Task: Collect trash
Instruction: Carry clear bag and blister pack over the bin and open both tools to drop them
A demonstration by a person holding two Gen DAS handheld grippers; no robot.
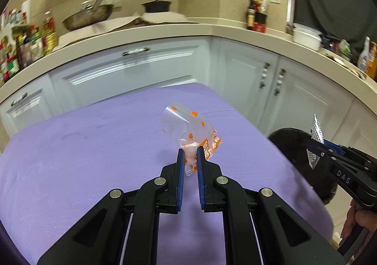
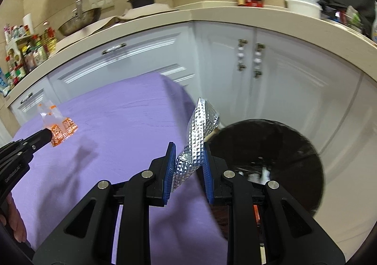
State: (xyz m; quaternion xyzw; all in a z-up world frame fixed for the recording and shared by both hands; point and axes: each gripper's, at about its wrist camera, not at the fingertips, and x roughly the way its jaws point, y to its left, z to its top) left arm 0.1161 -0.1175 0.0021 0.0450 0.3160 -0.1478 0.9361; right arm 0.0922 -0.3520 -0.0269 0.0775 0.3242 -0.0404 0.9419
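My left tongs [image 1: 190,150] pinch a clear orange-printed wrapper [image 1: 188,127] above the purple bench [image 1: 82,147]; my right tongs [image 2: 189,149] clamp a silver foil wrapper [image 2: 200,133] beside the black bin [image 2: 278,159]. Either flimsy piece could slip and miss it.

Two tongs [image 1: 190,149] [image 2: 188,147], one clear orange-printed wrapper [image 1: 188,128], one silver foil wrapper [image 2: 200,128], one black bin [image 2: 271,161].

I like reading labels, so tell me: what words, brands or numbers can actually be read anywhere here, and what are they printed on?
"DAS": white letters on the black body of the right gripper, seen from the left wrist.
Orange print on the clear wrapper held by the left gripper: too crumpled to read.
Small lettering on the left gripper's body in the right wrist view: blurred.
Bottle labels on the counter: too small.
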